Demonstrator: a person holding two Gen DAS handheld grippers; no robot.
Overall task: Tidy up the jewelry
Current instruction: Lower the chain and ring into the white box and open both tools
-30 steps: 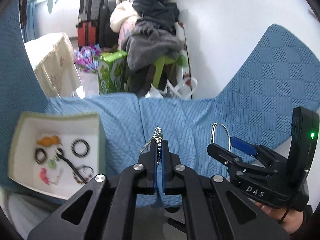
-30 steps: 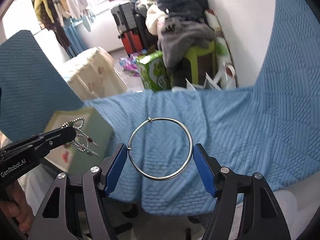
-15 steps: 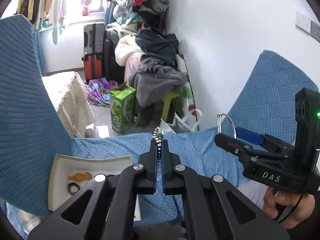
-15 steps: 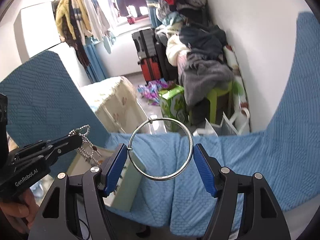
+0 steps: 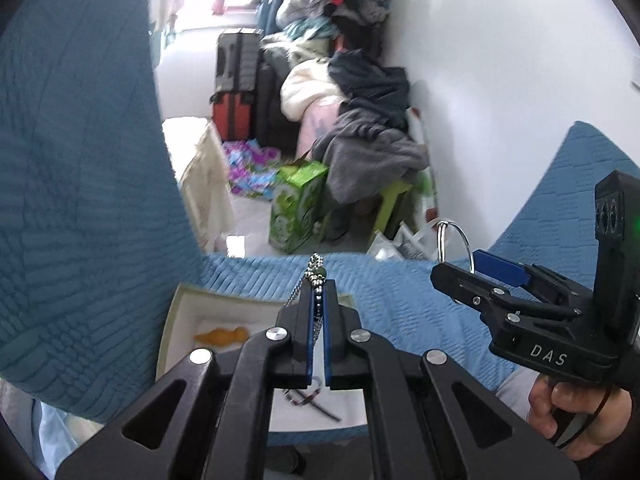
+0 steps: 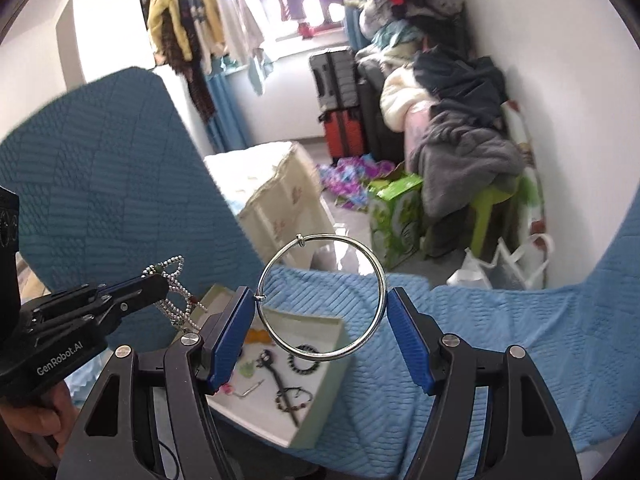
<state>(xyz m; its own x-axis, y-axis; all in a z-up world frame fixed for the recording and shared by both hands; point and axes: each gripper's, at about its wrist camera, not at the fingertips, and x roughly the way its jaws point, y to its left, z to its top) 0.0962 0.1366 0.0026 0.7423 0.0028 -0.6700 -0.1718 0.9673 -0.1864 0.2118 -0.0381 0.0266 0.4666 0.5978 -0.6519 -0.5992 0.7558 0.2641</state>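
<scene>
My left claw (image 5: 319, 300) is pressed together on a beaded chain (image 5: 316, 274) — the beads poke up from between the blue pads, with a small green bead at the top. Seen from my right side, that same chain (image 6: 174, 292) hangs in loops from the tip of the left claw (image 6: 154, 284), above the near corner of the tray.

My right claw (image 6: 322, 304) holds a large silver bangle (image 6: 322, 298) across its width: each blue pad presses against one side of the ring, so the fingers stand wide apart yet grip it. The ring stands upright, its small clasp bead at the top. From the left camera the bangle (image 5: 454, 246) shows edge-on, rising above the right claw (image 5: 460, 276), and my right hand (image 5: 576, 412) wraps the handle below.

Both claws hang in the air above a blue quilted cover (image 6: 500, 340). On that cover sits a shallow white tray (image 6: 320, 412), below and between the two claws. Inside it lie an orange piece (image 5: 220, 336), a dark bead bracelet (image 6: 306, 362), a black hair stick (image 6: 276, 376) and a few smaller bits too blurred to name.

Behind the cover the room shows a green box (image 6: 394, 216), a red suitcase (image 6: 344, 134) and a heap of clothes (image 6: 460, 128) against the wall.
</scene>
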